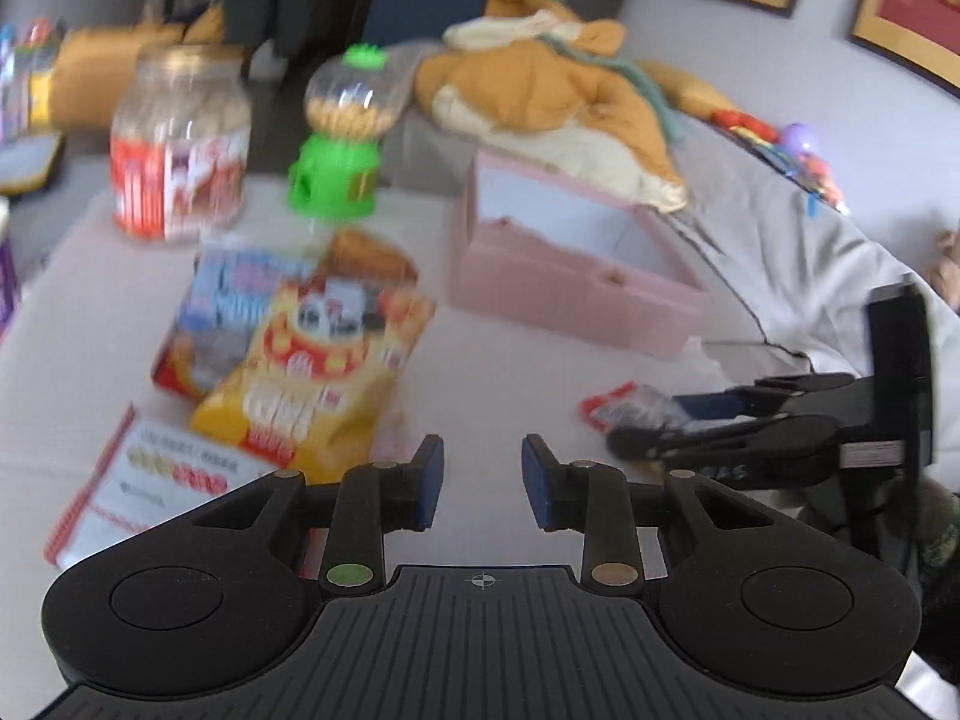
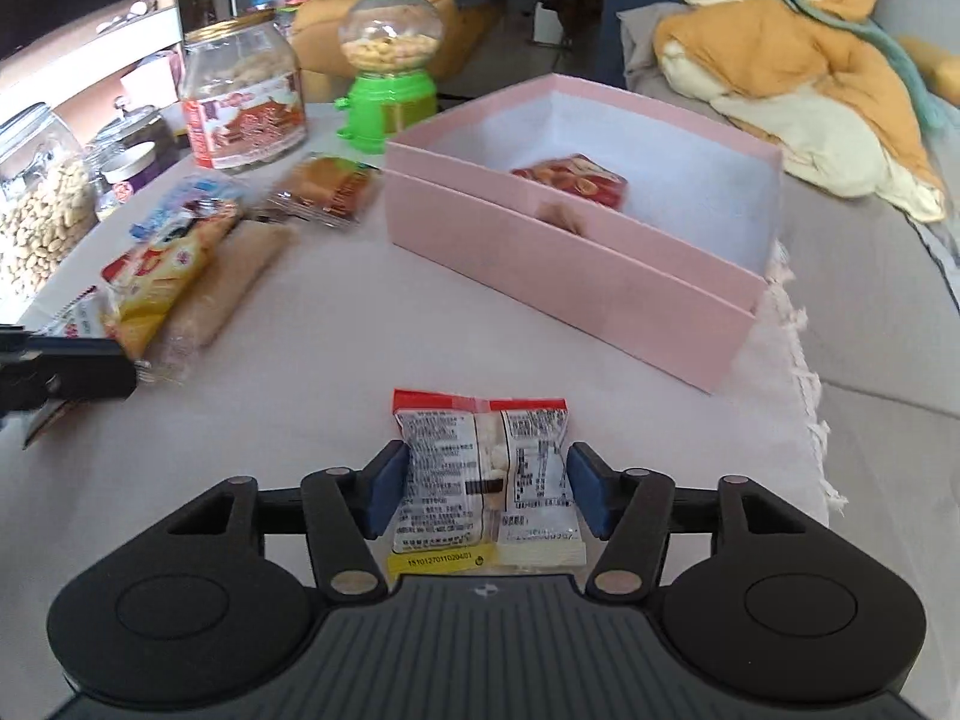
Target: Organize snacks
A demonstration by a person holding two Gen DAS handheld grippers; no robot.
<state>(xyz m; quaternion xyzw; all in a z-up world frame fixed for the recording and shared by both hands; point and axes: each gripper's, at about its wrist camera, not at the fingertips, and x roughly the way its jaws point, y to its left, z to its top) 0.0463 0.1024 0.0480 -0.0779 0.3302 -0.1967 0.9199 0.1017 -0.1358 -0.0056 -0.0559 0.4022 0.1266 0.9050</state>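
Observation:
My right gripper (image 2: 487, 492) is open, its jaws on either side of a small clear snack packet with red top (image 2: 486, 474) that lies on the table; whether the pads touch it I cannot tell. The same packet (image 1: 624, 408) and right gripper (image 1: 648, 429) show in the left wrist view. My left gripper (image 1: 483, 480) is open and empty, hovering over the table right of a yellow chip bag (image 1: 312, 384). A pink box (image 2: 576, 276) holds one red snack pack (image 2: 573, 179).
Loose snack packs (image 2: 180, 276) lie left on the tablecloth, with a biscuit jar (image 2: 243, 102), a green candy dispenser (image 2: 387, 66) and a peanut jar (image 2: 36, 210) behind. A sofa with an orange blanket (image 2: 798, 72) is to the right. The table edge (image 2: 804, 390) is near the box.

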